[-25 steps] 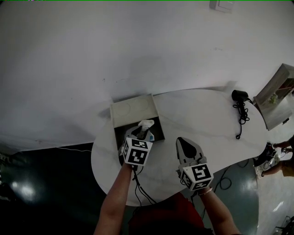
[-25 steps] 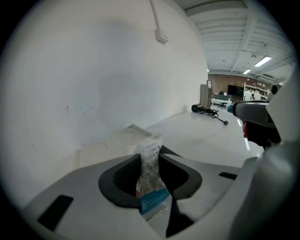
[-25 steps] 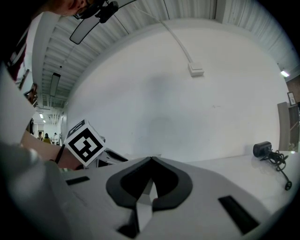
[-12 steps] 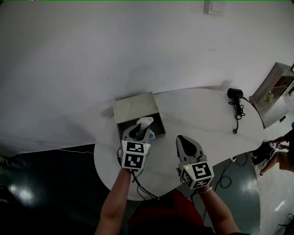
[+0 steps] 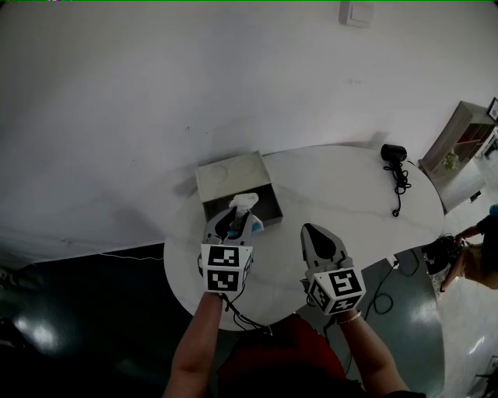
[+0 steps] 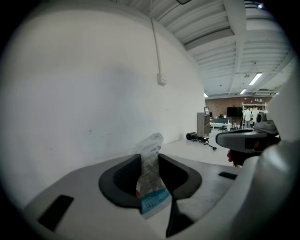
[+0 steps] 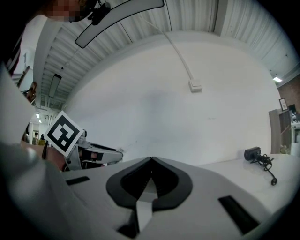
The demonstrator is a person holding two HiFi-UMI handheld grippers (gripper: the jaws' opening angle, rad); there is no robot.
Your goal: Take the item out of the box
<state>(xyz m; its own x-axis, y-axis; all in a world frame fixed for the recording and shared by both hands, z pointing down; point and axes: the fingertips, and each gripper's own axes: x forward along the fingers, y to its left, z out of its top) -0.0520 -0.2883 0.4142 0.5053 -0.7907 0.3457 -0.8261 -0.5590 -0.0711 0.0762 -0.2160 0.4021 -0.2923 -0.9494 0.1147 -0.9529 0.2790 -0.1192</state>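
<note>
An open grey box [image 5: 233,172] sits at the back left of the round white table [image 5: 334,186]. My left gripper [image 5: 237,214] is lifted above the box's front edge and is shut on a crinkled clear packet with a blue end [image 5: 244,204]. In the left gripper view the packet [image 6: 151,176] stands upright, pinched between the two dark jaws. My right gripper [image 5: 317,235] hovers over the table to the right of the box, jaws shut with nothing between them; in its own view the fingertips [image 7: 151,164] meet at a point.
A black hair dryer with its coiled cord [image 5: 395,167] lies at the table's far right. A white wall [image 5: 194,78] rises behind the table, with a switch plate [image 5: 355,12] on it. A shelf unit [image 5: 459,148] stands at the right, and dark floor lies around.
My left gripper has risen a little with the packet, from just inside the box to above its front edge. The right gripper has stayed in place.
</note>
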